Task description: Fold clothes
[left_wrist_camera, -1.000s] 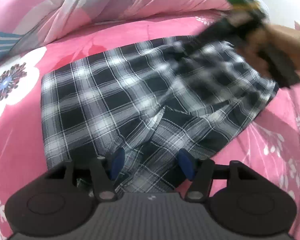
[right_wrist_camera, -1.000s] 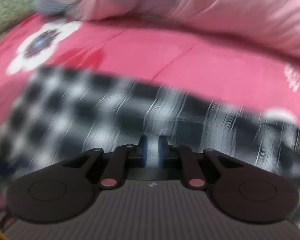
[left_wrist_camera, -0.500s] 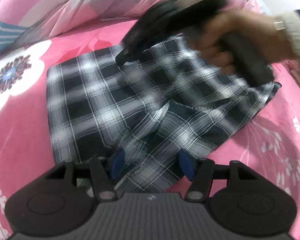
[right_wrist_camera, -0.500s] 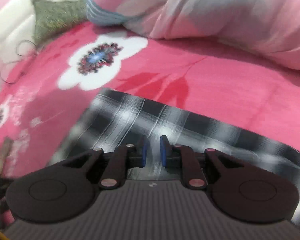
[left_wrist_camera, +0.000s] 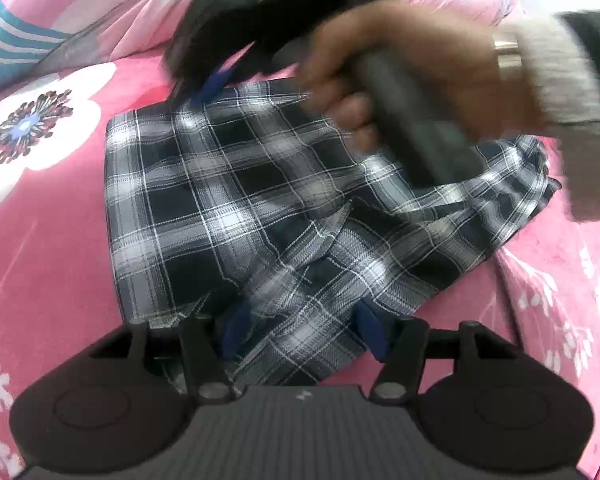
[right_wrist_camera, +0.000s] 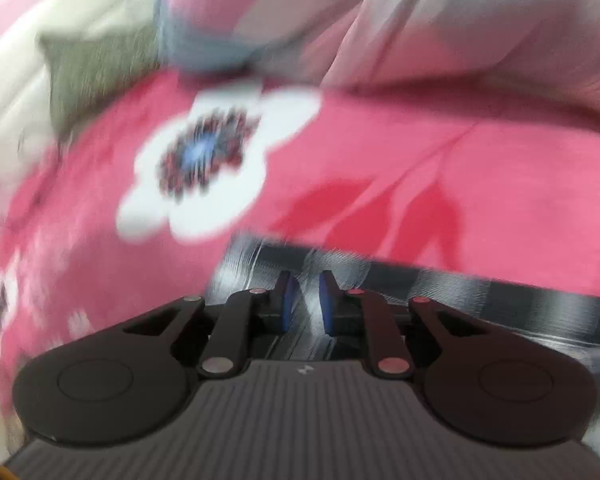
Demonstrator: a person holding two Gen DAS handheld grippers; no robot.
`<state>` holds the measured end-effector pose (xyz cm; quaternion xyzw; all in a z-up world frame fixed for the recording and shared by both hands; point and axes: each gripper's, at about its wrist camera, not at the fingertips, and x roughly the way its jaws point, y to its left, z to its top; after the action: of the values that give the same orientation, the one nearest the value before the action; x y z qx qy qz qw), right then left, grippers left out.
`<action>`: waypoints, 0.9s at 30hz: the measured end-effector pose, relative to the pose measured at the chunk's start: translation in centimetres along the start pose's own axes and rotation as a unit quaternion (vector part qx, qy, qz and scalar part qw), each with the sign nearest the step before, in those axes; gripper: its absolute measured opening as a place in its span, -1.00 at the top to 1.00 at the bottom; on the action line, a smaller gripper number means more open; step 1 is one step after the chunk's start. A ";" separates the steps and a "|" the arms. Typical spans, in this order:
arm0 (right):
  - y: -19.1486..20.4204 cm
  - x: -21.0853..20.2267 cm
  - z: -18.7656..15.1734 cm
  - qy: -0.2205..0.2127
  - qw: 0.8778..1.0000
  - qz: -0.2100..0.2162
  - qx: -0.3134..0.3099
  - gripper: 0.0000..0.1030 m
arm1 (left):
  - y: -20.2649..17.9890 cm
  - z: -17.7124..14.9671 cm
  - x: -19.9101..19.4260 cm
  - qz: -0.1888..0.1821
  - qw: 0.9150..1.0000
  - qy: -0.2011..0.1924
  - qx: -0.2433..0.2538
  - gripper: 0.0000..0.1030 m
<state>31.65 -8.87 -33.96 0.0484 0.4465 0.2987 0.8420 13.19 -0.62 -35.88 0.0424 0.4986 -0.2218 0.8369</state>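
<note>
A black-and-white plaid garment point(left_wrist_camera: 228, 184) lies partly folded on a pink flowered bedspread point(left_wrist_camera: 40, 248). My left gripper point(left_wrist_camera: 302, 324) is open, its blue pads straddling the garment's near edge. A person's hand point(left_wrist_camera: 420, 60) holds my right gripper point(left_wrist_camera: 208, 84) over the garment's far left edge, blurred by motion. In the right wrist view my right gripper point(right_wrist_camera: 305, 300) is shut on a strip of the plaid garment point(right_wrist_camera: 500, 300), with a narrow gap between the pads filled by cloth.
A bunched pink and grey quilt point(left_wrist_camera: 120, 8) lies along the far side of the bed. A green cushion point(right_wrist_camera: 88, 68) sits at the far left by a cream padded surface. A large white flower print point(right_wrist_camera: 220, 168) lies just beyond the garment.
The right gripper has swept from the garment's right side across to its far left edge, carrying cloth with it. The left gripper has stayed open at the near edge.
</note>
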 end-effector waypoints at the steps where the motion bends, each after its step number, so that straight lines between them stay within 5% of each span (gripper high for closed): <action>1: -1.0 -1.9 -0.7 0.004 1.000 -0.021 0.004 0.72 | -0.1 0.0 0.0 0.000 1.000 -0.001 0.001 -0.17; 11: -10.6 -19.8 -8.7 0.050 0.975 -0.209 0.052 0.70 | -1.0 0.4 0.4 0.017 1.000 0.008 0.006 -0.18; 21: -10.8 -20.8 -11.1 0.053 0.979 -0.184 0.067 0.69 | -2.6 1.5 0.1 0.071 0.997 0.010 0.004 -0.23; 27: -10.5 -21.0 -12.1 0.052 0.984 -0.154 0.073 0.49 | -3.0 2.1 -1.1 0.102 0.994 -0.013 -0.029 -0.31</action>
<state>18.16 -31.19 -29.63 0.0245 0.5123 0.1346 0.8479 13.24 -3.51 -33.42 0.0661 0.4873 -0.1218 0.8622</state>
